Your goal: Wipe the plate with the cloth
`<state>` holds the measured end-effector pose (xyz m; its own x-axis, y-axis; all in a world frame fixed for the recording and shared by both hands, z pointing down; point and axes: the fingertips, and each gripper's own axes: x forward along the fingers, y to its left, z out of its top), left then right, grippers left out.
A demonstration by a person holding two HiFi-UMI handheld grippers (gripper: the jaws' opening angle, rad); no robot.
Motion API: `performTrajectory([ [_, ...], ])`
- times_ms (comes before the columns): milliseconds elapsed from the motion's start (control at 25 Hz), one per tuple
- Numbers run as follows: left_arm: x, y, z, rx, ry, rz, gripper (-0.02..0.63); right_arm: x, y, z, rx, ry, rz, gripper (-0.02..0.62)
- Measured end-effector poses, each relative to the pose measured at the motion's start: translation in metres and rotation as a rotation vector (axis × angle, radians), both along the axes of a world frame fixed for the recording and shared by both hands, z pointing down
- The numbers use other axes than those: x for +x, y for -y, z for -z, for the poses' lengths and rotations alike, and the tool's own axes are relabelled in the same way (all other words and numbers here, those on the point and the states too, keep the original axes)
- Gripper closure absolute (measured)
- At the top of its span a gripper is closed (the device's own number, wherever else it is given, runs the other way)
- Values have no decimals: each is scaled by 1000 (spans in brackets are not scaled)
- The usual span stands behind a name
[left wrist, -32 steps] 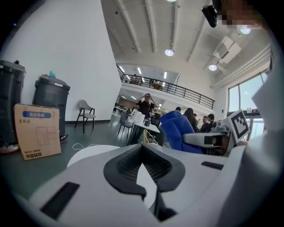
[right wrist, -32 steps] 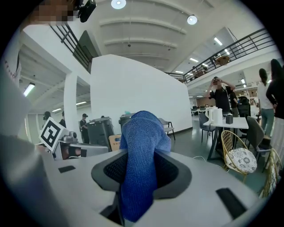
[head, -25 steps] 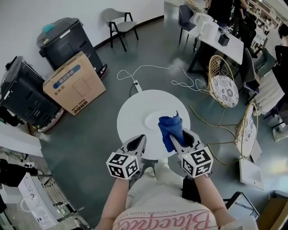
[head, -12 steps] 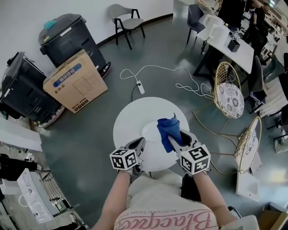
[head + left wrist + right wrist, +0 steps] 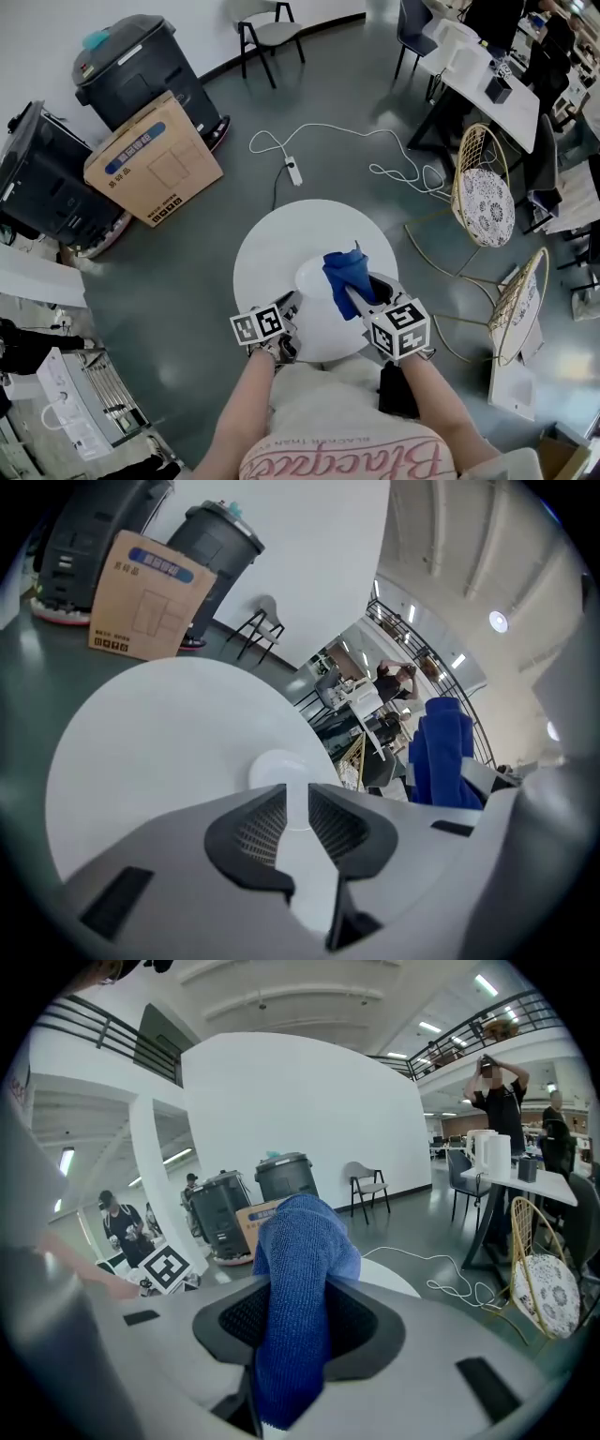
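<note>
A white plate (image 5: 312, 277) lies on the round white table (image 5: 272, 253). My right gripper (image 5: 357, 296) is shut on a blue cloth (image 5: 341, 271), which stands bunched up out of its jaws over the plate's right part. In the right gripper view the cloth (image 5: 302, 1241) fills the space between the pads and hides the plate. My left gripper (image 5: 289, 307) hovers at the table's near edge, left of the plate, jaws almost together with nothing between them. The left gripper view shows the plate (image 5: 277, 766) just ahead of the left gripper (image 5: 297, 797) and the cloth (image 5: 446, 752) at right.
A cardboard box (image 5: 150, 159) and a dark bin (image 5: 131, 75) stand on the floor at far left. A power strip with a white cable (image 5: 295, 173) lies beyond the table. Two wicker chairs (image 5: 483, 202) stand to the right. The person's knees are under the near edge.
The head view has pulled back and the table looks smaller. Both grippers sit slightly nearer the table's near edge. The cloth stays gripped in the right gripper over the plate.
</note>
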<state>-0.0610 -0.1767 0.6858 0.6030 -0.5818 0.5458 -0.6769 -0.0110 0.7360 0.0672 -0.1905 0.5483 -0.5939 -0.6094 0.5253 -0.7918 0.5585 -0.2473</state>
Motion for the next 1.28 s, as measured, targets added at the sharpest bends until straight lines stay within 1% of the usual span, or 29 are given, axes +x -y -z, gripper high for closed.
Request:
performTrajectory([
  [80,0,-2,-14,-49,-29,19,522,-5,1,-11,-27,-10,16,448],
  [160,0,-4,-29,-91,-51,45,515,-8,1,-23,-46,-24,35,448],
  [280,1,-3,-43,-122,-93,73,515,-11,1,-33,-66,-34,48,448],
  [400,0,2,-55,-149,-138,113,515,-11,2,-40,-81,-32,40,448],
  [480,0,4,-64,-169,-155,126,510,-10,0,-43,-93,-30,31,448],
  [720,10,19,-63,-171,-238,107,505,-7,-4,-51,-123,-35,-2,448],
  [800,17,20,-66,-196,-243,95,505,-4,-5,-54,-128,-35,-12,448],
  [880,22,21,-70,-233,-228,77,508,-2,-5,-54,-130,-34,-22,448],
  [920,24,21,-73,-252,-218,65,515,-1,-5,-54,-130,-35,-27,448],
  [960,27,21,-75,-268,-212,56,554,0,-4,-54,-130,-37,-31,448],
  [1000,29,22,-76,-278,-216,52,568,2,-4,-53,-129,-39,-35,448],
  [1120,33,26,-75,-273,-256,67,579,6,-2,-52,-124,-44,-42,448],
  [1280,32,29,-65,-233,-298,68,588,10,3,-48,-108,-50,-51,448],
])
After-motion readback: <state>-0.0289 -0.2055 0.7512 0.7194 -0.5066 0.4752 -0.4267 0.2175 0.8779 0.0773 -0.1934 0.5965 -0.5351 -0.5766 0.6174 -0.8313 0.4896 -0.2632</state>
